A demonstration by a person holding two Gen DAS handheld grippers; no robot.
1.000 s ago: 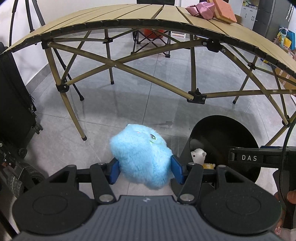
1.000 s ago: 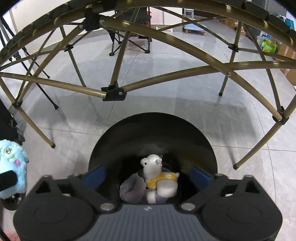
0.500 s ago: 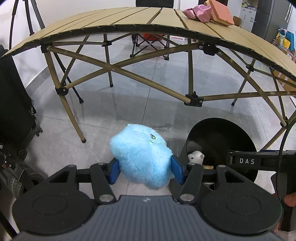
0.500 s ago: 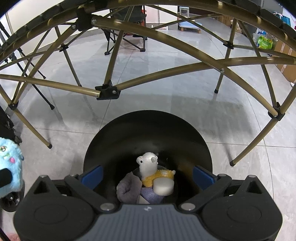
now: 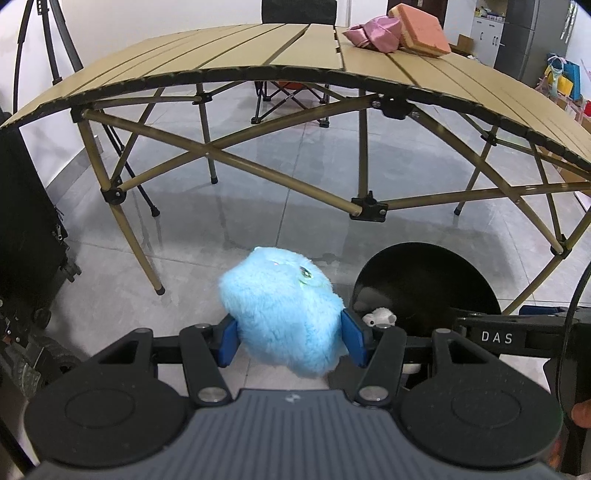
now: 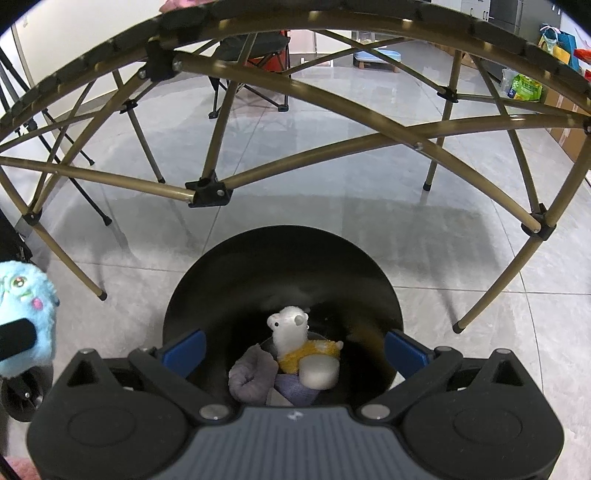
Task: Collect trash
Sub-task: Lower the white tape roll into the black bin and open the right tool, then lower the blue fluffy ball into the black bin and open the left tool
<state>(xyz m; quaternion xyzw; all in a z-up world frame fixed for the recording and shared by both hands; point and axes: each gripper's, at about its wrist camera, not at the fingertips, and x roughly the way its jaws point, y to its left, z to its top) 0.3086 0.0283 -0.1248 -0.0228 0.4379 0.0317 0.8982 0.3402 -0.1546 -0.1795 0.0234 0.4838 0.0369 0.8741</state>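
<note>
Since the earlier frames, the view has lifted a little: more of the tabletop shows and the black bin sits lower in both pictures, while the fluffy light-blue plush toy (image 5: 282, 314) has kept its place between the blue pads. We hold this toy in the left gripper (image 5: 290, 341), whose jaws pinch it from both sides, its fur bulging past the pads; it hangs above the grey tiled floor (image 5: 184, 236), just left of the round black bin (image 5: 436, 280) and not yet over its mouth. The bin already contains a small white plush llama with a yellow body (image 6: 295, 339), a grey cloth bundle (image 6: 251, 373) and a white cylindrical piece (image 6: 319, 371), so we judge the collection well advanced. Remaining work: carry the blue toy over the bin and release it; a pink crumpled cloth (image 5: 373, 33) and a salmon-coloured sponge block (image 5: 421, 31) lie on the tan slatted folding table (image 5: 258, 48) and may follow. The right gripper (image 6: 293, 350) is spread wide and empty, angled steeply down into the bin opening; the left gripper is angled down likewise.
</note>
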